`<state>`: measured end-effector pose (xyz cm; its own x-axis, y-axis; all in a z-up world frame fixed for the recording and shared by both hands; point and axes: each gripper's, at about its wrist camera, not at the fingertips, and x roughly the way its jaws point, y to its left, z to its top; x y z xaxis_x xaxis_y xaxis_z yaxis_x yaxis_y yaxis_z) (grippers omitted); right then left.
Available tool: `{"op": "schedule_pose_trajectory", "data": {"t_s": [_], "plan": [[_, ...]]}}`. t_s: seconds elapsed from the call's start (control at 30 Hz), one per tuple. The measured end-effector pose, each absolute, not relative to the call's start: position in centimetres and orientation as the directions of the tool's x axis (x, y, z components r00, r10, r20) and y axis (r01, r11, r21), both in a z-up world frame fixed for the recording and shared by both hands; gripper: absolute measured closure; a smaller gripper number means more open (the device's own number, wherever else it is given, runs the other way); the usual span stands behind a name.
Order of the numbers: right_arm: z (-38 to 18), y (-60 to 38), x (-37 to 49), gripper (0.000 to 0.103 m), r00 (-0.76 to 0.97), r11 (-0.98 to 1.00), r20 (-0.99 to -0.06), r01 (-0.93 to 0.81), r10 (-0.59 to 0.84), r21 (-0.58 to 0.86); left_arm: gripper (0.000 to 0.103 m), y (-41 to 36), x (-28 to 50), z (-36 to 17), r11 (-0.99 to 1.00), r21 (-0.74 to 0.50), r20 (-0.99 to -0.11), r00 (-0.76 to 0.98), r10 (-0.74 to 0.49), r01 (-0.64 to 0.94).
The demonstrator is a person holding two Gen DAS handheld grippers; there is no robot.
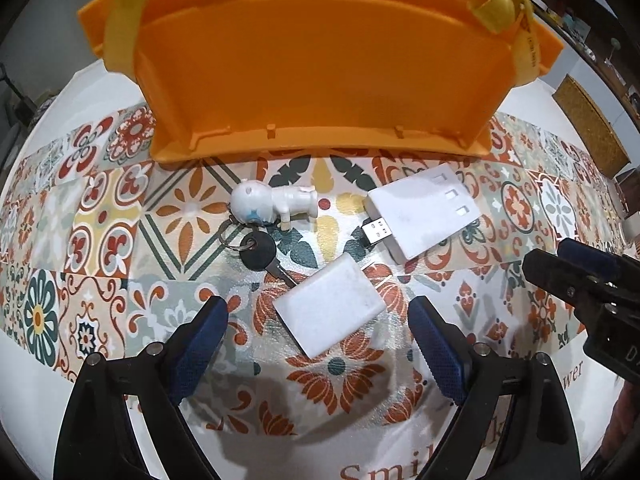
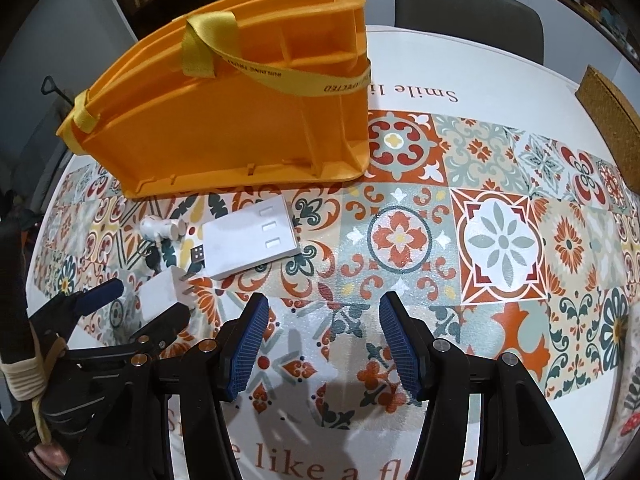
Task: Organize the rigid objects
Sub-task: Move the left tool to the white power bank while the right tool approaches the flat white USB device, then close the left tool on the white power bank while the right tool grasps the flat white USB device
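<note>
Sorting looks unstarted: the charger (image 1: pixel 331 307), hub (image 1: pixel 423 211) and keyring (image 1: pixel 274 204) all lie on the mat before the orange caddy (image 1: pixel 320 68); left gripper (image 1: pixel 318 334) gapes around the charger, right gripper (image 2: pixel 324 344) half-open, empty

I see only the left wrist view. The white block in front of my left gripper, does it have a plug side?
Observer: Yes. The charger has two prongs on its side nearest the hub.
Operator: Is the orange caddy divided inside?
Observer: Yes. The caddy shows several compartments at its top.
Operator: Does the right gripper hold anything?
Observer: No. The right gripper is open over bare cloth.
</note>
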<state>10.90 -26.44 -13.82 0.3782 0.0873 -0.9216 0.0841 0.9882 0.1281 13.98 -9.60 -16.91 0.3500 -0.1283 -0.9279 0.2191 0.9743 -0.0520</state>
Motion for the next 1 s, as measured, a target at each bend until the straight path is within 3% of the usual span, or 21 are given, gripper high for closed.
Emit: {"op": "schedule_pose_trajectory", "data": {"t_s": [0.47, 0.63, 1.0], "plan": [[-14.8, -26.3, 11.4, 0.045, 0.348, 0.987, -0.933, 0.098, 0.089, 0.131, 0.024, -9.7, 14.5, -18.2, 0.974, -0.020, -0.923, 0.371, -0.106, 0.227], [-14.9, -26.2, 11.4, 0.045, 0.346, 0.987, -0.934, 0.095, 0.090, 0.130, 0.045, -10.0, 14.2, -18.0, 0.969, -0.017, -0.912, 0.394, -0.117, 0.248], [-14.9, -25.4, 11.4, 0.045, 0.349, 0.990, -0.932, 0.069, 0.095, 0.127, 0.046, -9.8, 13.1, -17.2, 0.965, -0.014, -0.907, 0.403, -0.123, 0.263]]}}
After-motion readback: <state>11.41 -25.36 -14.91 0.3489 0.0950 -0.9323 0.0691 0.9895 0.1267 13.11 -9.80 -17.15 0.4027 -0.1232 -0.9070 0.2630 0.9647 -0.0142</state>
